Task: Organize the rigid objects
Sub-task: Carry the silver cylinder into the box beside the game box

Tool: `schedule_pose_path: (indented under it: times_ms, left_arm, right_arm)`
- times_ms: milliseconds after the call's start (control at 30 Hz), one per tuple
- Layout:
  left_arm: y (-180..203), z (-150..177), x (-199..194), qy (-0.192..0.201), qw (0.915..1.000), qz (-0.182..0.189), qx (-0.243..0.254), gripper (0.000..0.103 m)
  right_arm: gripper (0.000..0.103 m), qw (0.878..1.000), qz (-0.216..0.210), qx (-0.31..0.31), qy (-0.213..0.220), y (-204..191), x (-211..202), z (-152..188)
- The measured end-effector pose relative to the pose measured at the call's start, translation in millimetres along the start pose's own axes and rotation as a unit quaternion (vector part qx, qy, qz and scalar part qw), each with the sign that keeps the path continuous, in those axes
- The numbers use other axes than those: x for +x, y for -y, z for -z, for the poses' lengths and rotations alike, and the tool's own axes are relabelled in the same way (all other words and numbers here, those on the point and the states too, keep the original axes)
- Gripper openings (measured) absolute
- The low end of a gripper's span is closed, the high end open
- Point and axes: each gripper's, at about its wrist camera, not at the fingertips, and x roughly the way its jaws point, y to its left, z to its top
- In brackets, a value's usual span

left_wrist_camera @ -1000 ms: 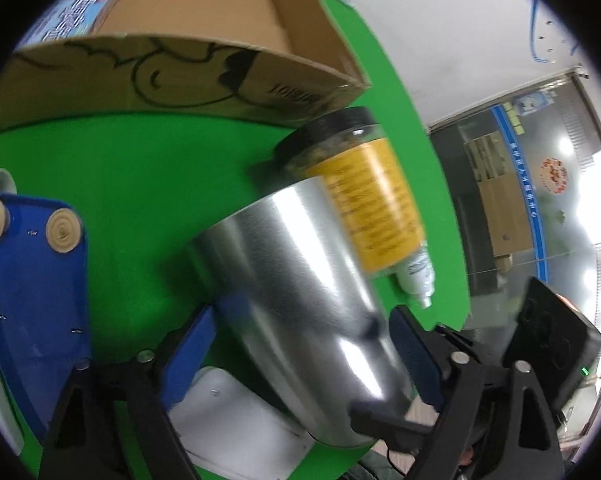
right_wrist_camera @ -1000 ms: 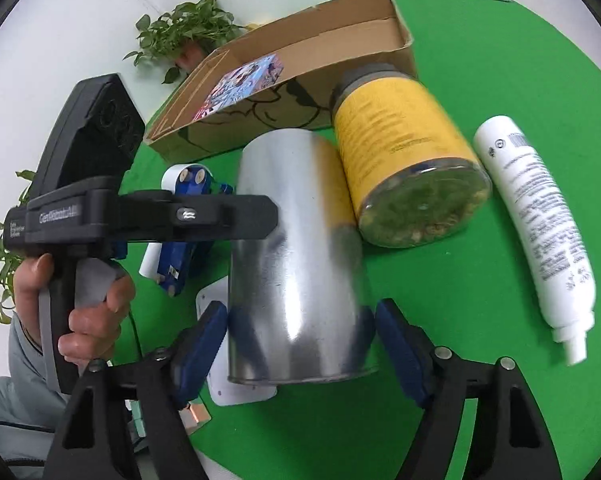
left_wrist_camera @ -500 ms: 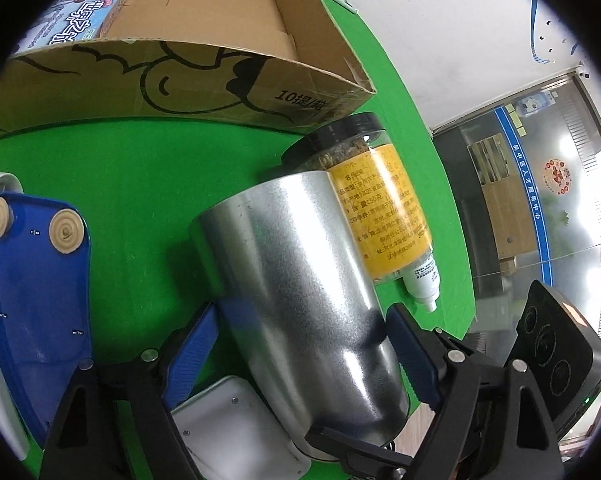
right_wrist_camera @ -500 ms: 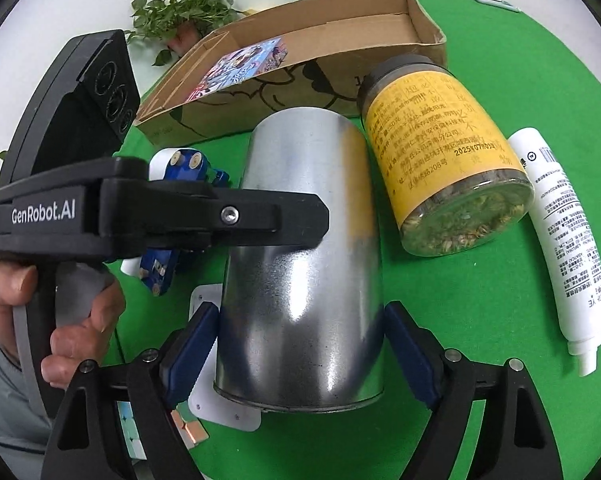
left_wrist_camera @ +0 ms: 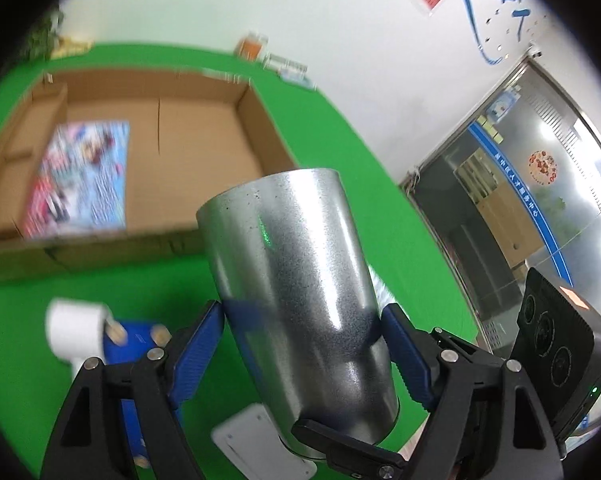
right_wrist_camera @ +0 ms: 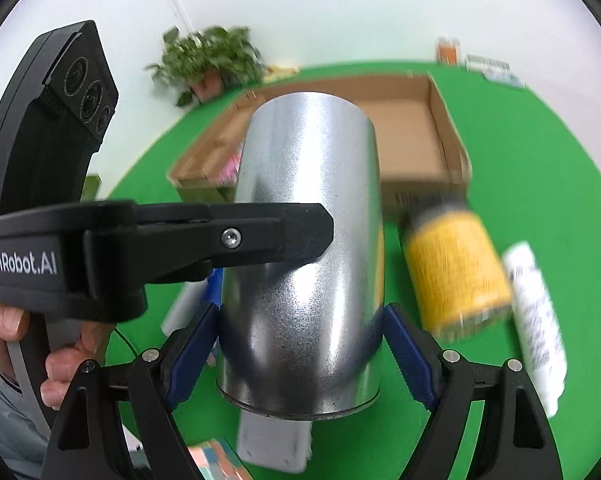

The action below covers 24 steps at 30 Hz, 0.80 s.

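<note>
A silver metal can [left_wrist_camera: 300,280] is held by both grippers above the green table. My left gripper [left_wrist_camera: 302,340] is shut on the can, blue pads on either side of it. My right gripper [right_wrist_camera: 302,340] is shut on the same can [right_wrist_camera: 304,260] from the opposite end. The left gripper's black finger [right_wrist_camera: 204,236] crosses the can in the right wrist view. An open cardboard box [left_wrist_camera: 152,152] with a colourful booklet [left_wrist_camera: 76,176] inside lies beyond the can; it also shows in the right wrist view [right_wrist_camera: 416,136].
A yellow-labelled jar [right_wrist_camera: 456,276] and a white bottle [right_wrist_camera: 536,324] lie right of the can. A blue-and-white device [left_wrist_camera: 80,332] and a white flat box [left_wrist_camera: 256,440] lie below. A potted plant [right_wrist_camera: 208,60] stands at the table's far edge.
Both grippers have lifted the can off the table and tilted it up; the box interior has come into view. The jar and bottle stay on the table below.
</note>
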Motion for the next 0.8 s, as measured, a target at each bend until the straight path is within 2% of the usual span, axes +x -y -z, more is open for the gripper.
schedule_pose_path:
  times_ms: [200,367,600,800]
  left_arm:
    - [-3,-38,-40,0.051,0.9983,-0.006,0.029,0.08]
    - [-5,-71,-53,0.068,0.9965,-0.008,0.047,0.08]
    - [-12,-127,-57,0.076,0.9948,-0.024,0.063,0.08]
    - [-32,-171,-31,0.043,0.9962,-0.04,0.063,0.08]
  right_arm:
    - [0.081,0.998,0.002,-0.025,0.05,-23,-17,-49]
    - [0.081,0.997,0.002,-0.03,0.074,-39,-14,-90]
    - [0.081,0.997,-0.015,-0.029,0.069,-31,10,-157]
    - [0.081,0.999,-0.039,0.009,0.028,-7,56,-202]
